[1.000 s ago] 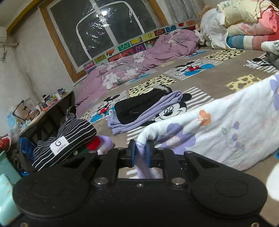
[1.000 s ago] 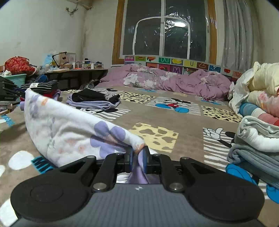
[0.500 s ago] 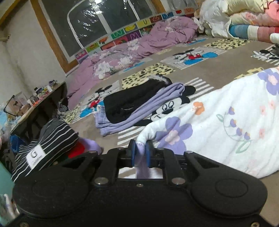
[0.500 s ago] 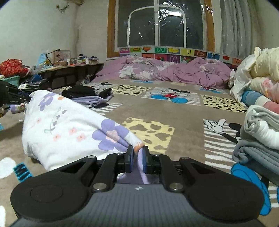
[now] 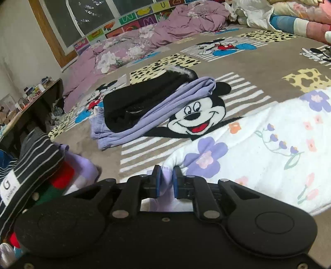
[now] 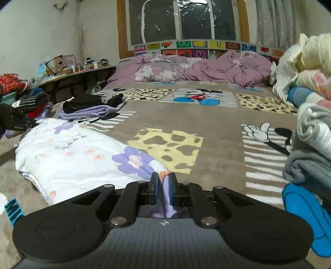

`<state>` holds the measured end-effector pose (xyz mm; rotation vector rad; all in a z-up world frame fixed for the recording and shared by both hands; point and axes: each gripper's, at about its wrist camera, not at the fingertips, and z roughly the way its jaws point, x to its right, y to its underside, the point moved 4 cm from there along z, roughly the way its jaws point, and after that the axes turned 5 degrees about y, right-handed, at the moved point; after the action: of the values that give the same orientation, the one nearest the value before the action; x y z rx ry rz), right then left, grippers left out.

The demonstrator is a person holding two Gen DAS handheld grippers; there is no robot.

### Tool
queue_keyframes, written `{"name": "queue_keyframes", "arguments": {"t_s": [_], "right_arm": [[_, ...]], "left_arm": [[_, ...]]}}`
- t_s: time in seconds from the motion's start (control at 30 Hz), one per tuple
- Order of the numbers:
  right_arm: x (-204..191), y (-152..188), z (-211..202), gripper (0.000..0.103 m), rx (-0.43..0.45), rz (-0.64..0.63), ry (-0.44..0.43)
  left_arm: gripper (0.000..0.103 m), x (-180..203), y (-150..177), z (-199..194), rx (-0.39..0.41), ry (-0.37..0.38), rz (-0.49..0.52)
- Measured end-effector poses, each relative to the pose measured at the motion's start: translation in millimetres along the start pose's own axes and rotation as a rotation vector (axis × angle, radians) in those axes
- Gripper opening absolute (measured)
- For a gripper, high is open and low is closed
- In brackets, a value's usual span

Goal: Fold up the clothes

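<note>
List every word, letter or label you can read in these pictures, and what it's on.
"G": white label on the striped garment; the small print under it is too blurred.
"U", "M": alphabet panels below the window; the rest are unclear.
"MI": blue letters on the rug, cut off.

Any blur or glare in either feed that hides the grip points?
Left wrist view: the striped pile at the left edge is smeared, but the left hand-held gripper on the floral garment is sharp. Right wrist view: window glare only; the right hand-held gripper is clear.
</note>
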<state>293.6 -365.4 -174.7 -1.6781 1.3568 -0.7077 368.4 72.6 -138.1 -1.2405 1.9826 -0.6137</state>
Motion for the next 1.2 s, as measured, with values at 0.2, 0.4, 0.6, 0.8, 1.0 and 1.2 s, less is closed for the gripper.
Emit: {"name": "queue_keyframes", "arguments": {"t_s": [0.2,0.4,0.6,0.8,1.0,1.2], "right_arm": [[3.4,1.9,1.7,0.011,-0.008,0.025,-0.01],[11.5,0.8,0.0,0.036,0.003,0.075,0.022],[22.2,-6.0,-20.9,0.04,0.086,0.132,0.072],[24.4,-9.2,-39.5,0.04,0.149,0.136,0.098],[-7.3,-10.2,-53.1,0.04,0.191,-0.008,0.022],[-34.4,3.6,-27.7,0.04,0.058,-0.146,-0.033]], "left_arm": [[0.011,-5.8,-0.3,13.2,-0.051,0.038,-0.047],[0.056,-63.3,4.8,-4.6,-0.02,-0.097,-0.357],[0.056,-88.8,31.7,-47.1,0.041,-0.154,-0.579],[0.056,-69.5,61.9,-56.1,0.086,0.124,-0.828],[0.015,-52.5,58.8,-40.9,0.078,0.143,-0.821],[0.004,-50.0,31.2,-54.6,0.148,0.075,-0.674]]}}
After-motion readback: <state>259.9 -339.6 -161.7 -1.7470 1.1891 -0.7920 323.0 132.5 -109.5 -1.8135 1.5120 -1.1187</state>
